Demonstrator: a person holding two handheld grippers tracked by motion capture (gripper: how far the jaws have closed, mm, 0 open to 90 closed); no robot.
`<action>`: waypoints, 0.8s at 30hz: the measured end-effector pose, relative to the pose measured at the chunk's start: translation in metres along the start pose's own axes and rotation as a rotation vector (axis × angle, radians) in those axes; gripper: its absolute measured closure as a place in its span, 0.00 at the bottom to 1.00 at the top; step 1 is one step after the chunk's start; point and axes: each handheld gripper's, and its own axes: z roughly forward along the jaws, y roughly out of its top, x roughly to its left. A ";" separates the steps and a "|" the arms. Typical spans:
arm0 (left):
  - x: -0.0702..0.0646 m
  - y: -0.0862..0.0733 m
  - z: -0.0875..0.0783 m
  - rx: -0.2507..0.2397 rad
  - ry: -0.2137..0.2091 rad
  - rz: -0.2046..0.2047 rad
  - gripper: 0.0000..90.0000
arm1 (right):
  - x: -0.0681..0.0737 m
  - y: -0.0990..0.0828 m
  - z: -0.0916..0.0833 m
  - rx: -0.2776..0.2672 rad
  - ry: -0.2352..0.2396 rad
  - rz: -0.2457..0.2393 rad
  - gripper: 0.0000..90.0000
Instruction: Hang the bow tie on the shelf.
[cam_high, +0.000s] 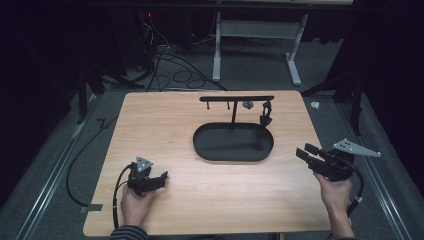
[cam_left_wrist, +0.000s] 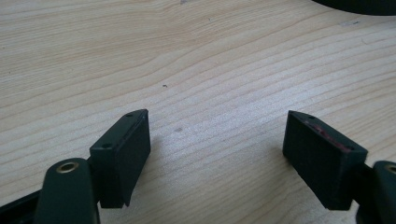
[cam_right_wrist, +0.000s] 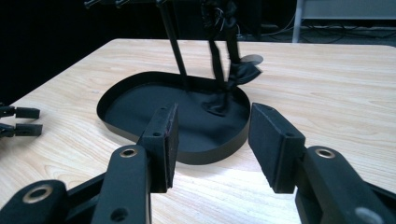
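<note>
A black oval tray (cam_high: 200, 150) lies right of centre on the wooden table (cam_high: 165, 115). From it rises a thin black stand with a crossbar (cam_high: 237, 98). A dark, limp item (cam_high: 266, 116) hangs from the bar's right end down into the tray (cam_right_wrist: 116, 93), as the right gripper view also has it (cam_right_wrist: 229, 70). My left gripper (cam_high: 160, 179) rests low at the front left, open over bare wood (cam_left_wrist: 217, 121). My right gripper (cam_high: 305, 150) hovers at the table's right edge, open with nothing between its jaws, and points at the tray (cam_right_wrist: 212, 116).
A small grey round piece (cam_high: 247, 104) sits by the crossbar. Behind the table stand a white-legged frame (cam_high: 217, 50) and loose cables (cam_high: 175, 70) on the floor. The left gripper's jaws (cam_right_wrist: 21, 121) appear far left in the right gripper view.
</note>
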 end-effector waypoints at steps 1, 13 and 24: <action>0.000 0.000 0.000 0.000 0.000 0.000 0.26 | 0.001 0.000 0.000 -0.001 0.002 0.000 0.60; 0.000 0.000 0.000 0.000 0.000 0.000 0.26 | 0.010 -0.007 0.013 0.005 0.032 -0.007 0.60; 0.000 0.000 0.000 0.000 0.000 0.000 0.26 | 0.015 -0.014 0.026 0.024 0.063 -0.001 0.60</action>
